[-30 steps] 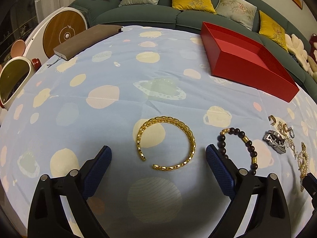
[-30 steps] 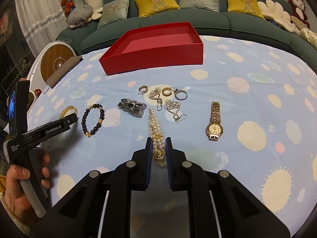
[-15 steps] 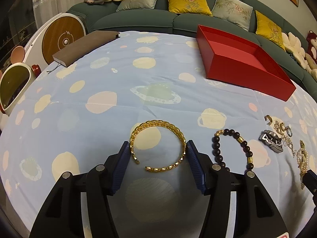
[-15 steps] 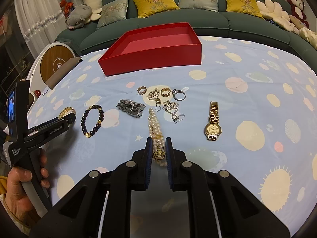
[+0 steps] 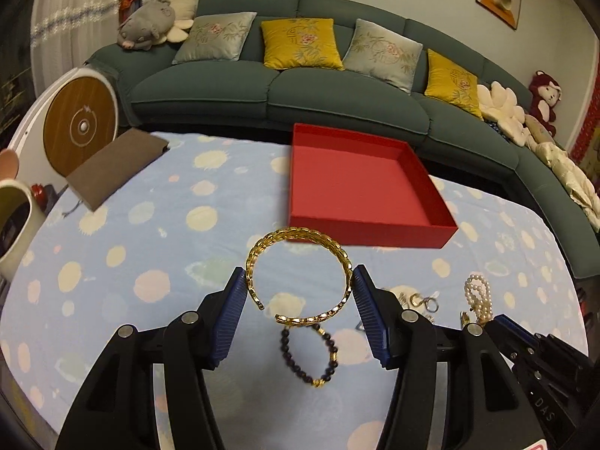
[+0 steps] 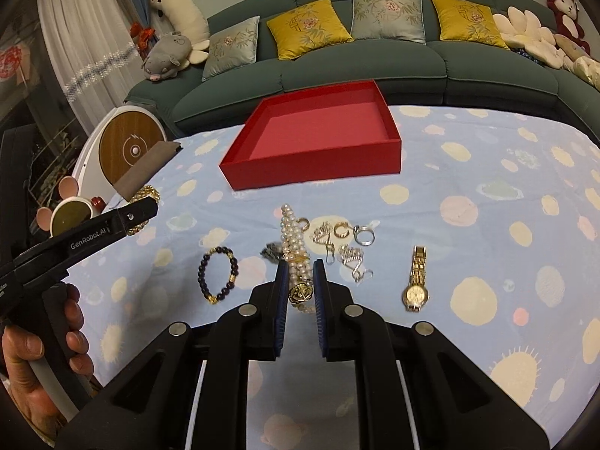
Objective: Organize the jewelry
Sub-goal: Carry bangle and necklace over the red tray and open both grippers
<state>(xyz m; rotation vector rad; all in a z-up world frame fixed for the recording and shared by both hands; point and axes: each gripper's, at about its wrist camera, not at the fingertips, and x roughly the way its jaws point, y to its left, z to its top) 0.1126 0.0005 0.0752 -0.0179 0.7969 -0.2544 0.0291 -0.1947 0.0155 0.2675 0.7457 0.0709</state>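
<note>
My left gripper (image 5: 299, 285) is closed on the gold bangle (image 5: 299, 275), its blue pads pressing the ring's two sides, and the bangle hangs clear of the tablecloth (image 5: 157, 225). Below it, at about 6 o'clock in the left view, the dark bead bracelet (image 5: 308, 352) lies flat on the cloth. The red tray (image 5: 360, 187) sits at 12 to 1 o'clock from the bangle, farther back on the table, with nothing visible inside it.

My right gripper (image 6: 301, 281) is clamped on the pearl bracelet (image 6: 293, 240), with the gold medallion between the pads and the pearl strands rising ahead of them. I cannot tell whether the far end of the pearls touches the cloth. From that gripper, the bead bracelet (image 6: 218, 275) lies at 9 o'clock, the gold watch (image 6: 416, 279) at 3 o'clock, and a small cluster of rings and earrings (image 6: 345, 242) at 1 o'clock. The tray (image 6: 315, 142) is at 12 o'clock. A brown notebook (image 5: 116, 167) lies at the table's far left edge.
</note>
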